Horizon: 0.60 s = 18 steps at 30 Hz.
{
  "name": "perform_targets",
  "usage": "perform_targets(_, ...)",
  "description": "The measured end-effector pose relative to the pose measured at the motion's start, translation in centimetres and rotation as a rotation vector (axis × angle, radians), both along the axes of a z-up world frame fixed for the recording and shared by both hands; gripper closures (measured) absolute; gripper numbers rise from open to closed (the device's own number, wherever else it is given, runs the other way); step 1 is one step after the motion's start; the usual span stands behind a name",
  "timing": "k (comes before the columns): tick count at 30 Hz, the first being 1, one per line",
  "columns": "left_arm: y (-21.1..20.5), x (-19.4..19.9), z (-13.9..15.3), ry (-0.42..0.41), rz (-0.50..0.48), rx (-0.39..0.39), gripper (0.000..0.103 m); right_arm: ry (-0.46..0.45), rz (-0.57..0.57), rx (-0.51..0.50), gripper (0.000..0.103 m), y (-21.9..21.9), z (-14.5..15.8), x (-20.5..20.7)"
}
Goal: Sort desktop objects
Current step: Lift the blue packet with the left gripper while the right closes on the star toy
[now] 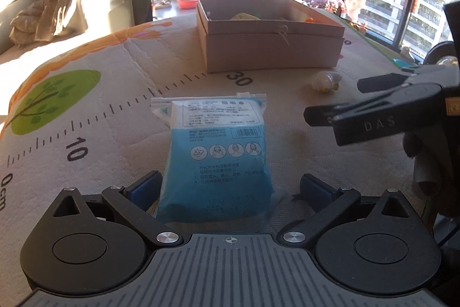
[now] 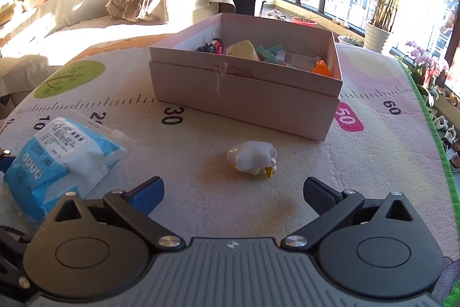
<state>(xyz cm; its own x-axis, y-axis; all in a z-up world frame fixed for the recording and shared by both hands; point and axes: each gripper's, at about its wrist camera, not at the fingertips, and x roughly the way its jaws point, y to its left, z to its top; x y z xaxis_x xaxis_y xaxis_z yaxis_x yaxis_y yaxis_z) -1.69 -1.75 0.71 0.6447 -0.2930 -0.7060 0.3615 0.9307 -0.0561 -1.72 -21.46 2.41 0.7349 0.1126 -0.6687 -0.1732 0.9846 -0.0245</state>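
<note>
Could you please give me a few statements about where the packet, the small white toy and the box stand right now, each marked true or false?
1. The blue-and-white packet lies between the open fingers of the left gripper. True.
2. The right gripper is shut on the small white toy. False: it is open, and the toy lies on the mat ahead of it, untouched.
3. The cardboard box is open and already holds several items. True.
4. The packet lies inside the box. False: it lies on the mat, in front of the box.
5. The white toy lies on the mat outside the box. True.
</note>
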Motion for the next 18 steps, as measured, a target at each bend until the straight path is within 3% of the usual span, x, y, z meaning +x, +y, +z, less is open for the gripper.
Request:
perform_targets(3, 0.9, 0.5, 0.7, 0.031, 0.027, -0.082, 0.0, -0.03, 0.031, -0.012, 0.0, 0.1, 0.4, -1.3)
perform_targets(13, 1.3, 1.5, 0.8, 0.027, 0.098, -0.008, 0.0, -0.096, 0.049, -0.02, 0.0, 0.3, 1.7, -1.0)
perform_targets(18, 1.9, 0.9, 0.9, -0.008, 0.111, 0.029, 0.0, -0.044, 0.029, -0.01, 0.001, 0.1, 1.0, 1.3)
